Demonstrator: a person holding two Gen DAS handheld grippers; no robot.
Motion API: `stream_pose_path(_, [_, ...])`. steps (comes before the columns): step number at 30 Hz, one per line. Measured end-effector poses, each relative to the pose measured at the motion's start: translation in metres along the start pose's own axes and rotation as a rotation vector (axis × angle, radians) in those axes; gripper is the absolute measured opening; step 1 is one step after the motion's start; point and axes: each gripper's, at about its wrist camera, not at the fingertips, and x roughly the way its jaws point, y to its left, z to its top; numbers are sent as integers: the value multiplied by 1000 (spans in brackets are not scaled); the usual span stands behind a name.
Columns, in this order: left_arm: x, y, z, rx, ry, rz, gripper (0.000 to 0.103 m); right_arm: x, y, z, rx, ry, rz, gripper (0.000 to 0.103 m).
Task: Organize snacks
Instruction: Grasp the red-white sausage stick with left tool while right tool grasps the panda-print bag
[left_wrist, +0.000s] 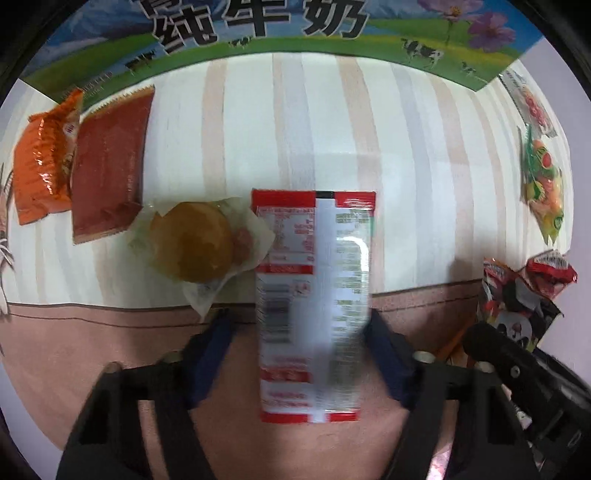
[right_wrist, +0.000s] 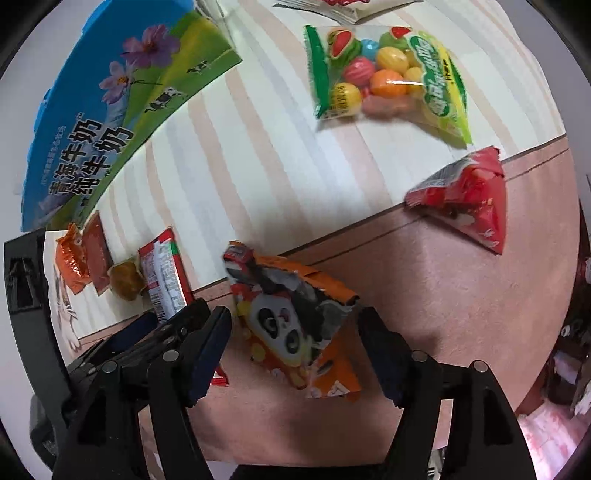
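The left gripper (left_wrist: 299, 325) is pointing down with its fingers partly open around the red-and-white packet (left_wrist: 314, 295). The right-hand pad is sitting at the packet's edge, while a clear gap is showing at the left-hand pad, so nothing is being held. The packet is lying flat across the line where the striped cloth (left_wrist: 332, 129) meets its pink border (right_wrist: 443, 295). It is forming the right end of a row. The right gripper (right_wrist: 295, 317) is bracketing the crumpled panda packet (right_wrist: 291, 321) with its fingers about half open. Whether the pads are pressing on it cannot be told.

Likely faults: the left fingers are lying off-centre, so a closing stroke is likely to push the glossy packet sideways rather than pinch it. The wrapped bun (left_wrist: 195, 247) is touching that packet's left edge, and any such shift is likely to drag or disturb it. The two grippers are working close together, so contact between their bodies is a risk. The puffy panda packet is also liable to slip or twist.

Further left in the row, the dark red packet (left_wrist: 107, 166) and the orange packet (left_wrist: 40, 162) are lying side by side. The milk carton (left_wrist: 258, 22) is bounding the far side. The gumball bag (right_wrist: 388, 77) and the red triangular packet (right_wrist: 465, 199) are lying well apart on the right, obstructing nothing.
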Motion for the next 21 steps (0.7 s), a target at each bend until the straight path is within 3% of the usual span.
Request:
stream_pose_path(2, [-3,-4,-7,14,-3,16,52,3,5,0,-8,3,-20,74])
stream_pose_path(10, [-6,2,-44,-9,8,39,51,23,28,-6,-48,15,-78,74])
stream_pose_path(16, [6,0,-42,-35,37,19,53,30,36,-11,-57,0,-88,73])
stream_pose_path(19, [8,1,-42,-57,37,-4,51,35,41,-16,-61,5,-79,64])
stream_pose_path(20, [7,4,-43,-62,32,-8,51,36,44,-18,-65,4,-79,55])
stream_pose_path(21, [6,6,-44,-60,26,-8,51,36,46,-20,-72,-1,-76,52])
